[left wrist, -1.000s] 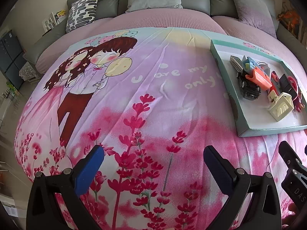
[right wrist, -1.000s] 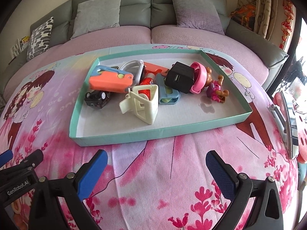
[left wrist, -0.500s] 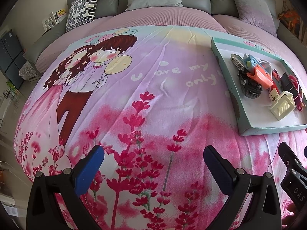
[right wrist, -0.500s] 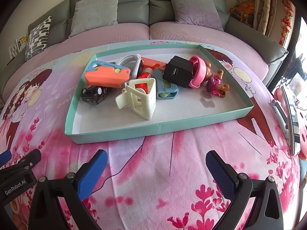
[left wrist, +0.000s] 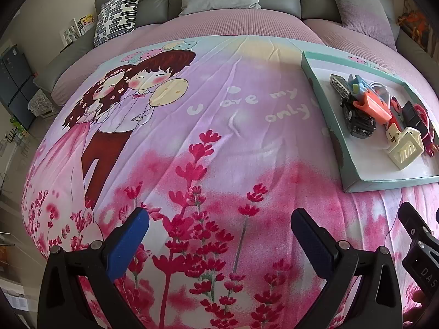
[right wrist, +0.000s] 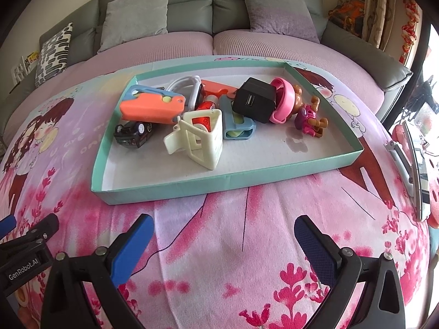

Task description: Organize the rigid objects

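Pink cartoon blanket on the bed (left wrist: 225,115), teal tray (right wrist: 170,185) piled with toys.

Both grippers, left gripper (left wrist: 219,235) and right gripper (right wrist: 223,237), hover short of it, jaws wide, empty. Sorted or awaiting sorting: unclear, so approach the heap squarely.

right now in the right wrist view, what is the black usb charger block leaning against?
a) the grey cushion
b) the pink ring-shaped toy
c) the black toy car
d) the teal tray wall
b: the black charger block sits mid-tray with its right side against the pink ring-shaped toy, apart from the black toy car and the teal tray wall.
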`<state>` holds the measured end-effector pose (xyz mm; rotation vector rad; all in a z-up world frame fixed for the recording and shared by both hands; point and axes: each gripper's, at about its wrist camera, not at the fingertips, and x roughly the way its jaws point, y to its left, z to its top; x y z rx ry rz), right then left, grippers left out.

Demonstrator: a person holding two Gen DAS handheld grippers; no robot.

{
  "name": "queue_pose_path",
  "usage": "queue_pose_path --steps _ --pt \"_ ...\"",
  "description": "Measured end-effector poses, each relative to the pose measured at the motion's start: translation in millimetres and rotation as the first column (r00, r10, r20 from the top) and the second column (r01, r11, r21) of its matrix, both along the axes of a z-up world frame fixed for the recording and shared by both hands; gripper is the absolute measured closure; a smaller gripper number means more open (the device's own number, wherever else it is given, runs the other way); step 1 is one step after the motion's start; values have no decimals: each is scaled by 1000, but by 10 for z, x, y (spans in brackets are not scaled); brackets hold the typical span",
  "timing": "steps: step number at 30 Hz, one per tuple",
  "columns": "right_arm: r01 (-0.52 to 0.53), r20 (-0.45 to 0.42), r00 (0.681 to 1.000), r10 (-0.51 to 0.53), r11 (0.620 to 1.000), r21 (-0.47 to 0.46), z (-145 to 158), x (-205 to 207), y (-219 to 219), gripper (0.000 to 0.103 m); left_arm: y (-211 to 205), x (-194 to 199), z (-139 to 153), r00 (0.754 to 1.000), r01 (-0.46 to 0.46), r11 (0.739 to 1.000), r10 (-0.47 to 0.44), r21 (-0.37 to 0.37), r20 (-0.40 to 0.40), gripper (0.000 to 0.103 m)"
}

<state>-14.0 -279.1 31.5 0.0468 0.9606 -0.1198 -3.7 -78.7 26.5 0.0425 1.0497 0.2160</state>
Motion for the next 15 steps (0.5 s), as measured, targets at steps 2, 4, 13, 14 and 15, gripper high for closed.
queue_pose_path --steps 2,4,13,14,15 --pt "-1 -1 1000 1 1000 -1 -1 0 3 0 4 0 0 1000 1 1000 -1 -4 0 0" --pt "0 -1 1000 0 1000 0 0 0 3 0 6 -4 5 1000 -2 1000 2 0 3 0" --pt "2 -4 1000 -2 1000 -1 -3 0 8 0 -11 -27 34 1000 3 1000 -3 8 18 0" --pt "2 -5 1000 -2 1000 0 -7 -2 5 0 -20 -28 39 1000 7 1000 -7 9 20 0" --pt "3 -5 1000 -3 1000 0 -9 -2 2 0 -32 -26 41 1000 12 1000 -12 9 20 0"
